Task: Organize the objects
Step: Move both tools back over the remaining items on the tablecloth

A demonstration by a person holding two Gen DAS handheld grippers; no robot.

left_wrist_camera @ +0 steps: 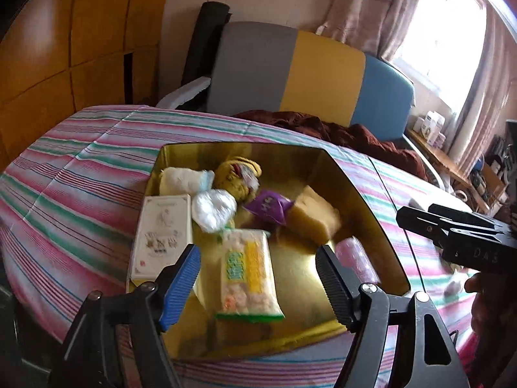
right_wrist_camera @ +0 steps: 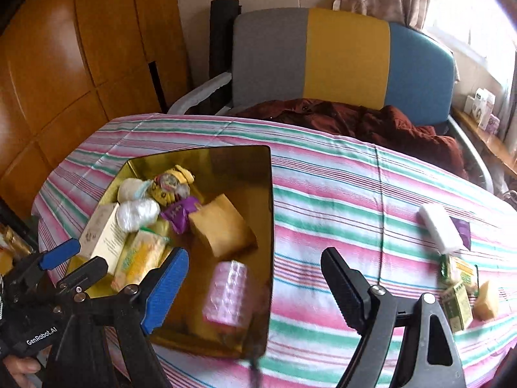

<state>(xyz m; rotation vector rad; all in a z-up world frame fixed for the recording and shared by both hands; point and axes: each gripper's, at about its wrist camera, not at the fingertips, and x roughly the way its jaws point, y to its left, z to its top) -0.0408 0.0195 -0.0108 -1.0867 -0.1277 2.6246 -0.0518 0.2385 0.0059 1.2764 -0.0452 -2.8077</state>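
A gold tray [left_wrist_camera: 365, 194] [right_wrist_camera: 269, 194] lies on the striped bedspread and holds several items: a white box [left_wrist_camera: 161, 232], a green-yellow snack bag [left_wrist_camera: 247, 274], a purple packet [left_wrist_camera: 268, 208], a tan block [left_wrist_camera: 311, 218] and a pink roll [right_wrist_camera: 227, 294]. My left gripper [left_wrist_camera: 257, 274] is open and empty above the tray's near edge, over the snack bag. My right gripper [right_wrist_camera: 252, 287] is open and empty, hovering over the pink roll at the tray's right side. The right gripper's body shows in the left wrist view [left_wrist_camera: 458, 229].
Loose on the bedspread [right_wrist_camera: 339, 194] at the right lie a white packet [right_wrist_camera: 441, 229], small green boxes [right_wrist_camera: 457, 304] and a tan piece [right_wrist_camera: 486, 300]. A dark red garment [right_wrist_camera: 355, 119] and a grey-yellow-blue headboard [right_wrist_camera: 345, 55] are behind. A wooden wardrobe [right_wrist_camera: 64, 64] stands left.
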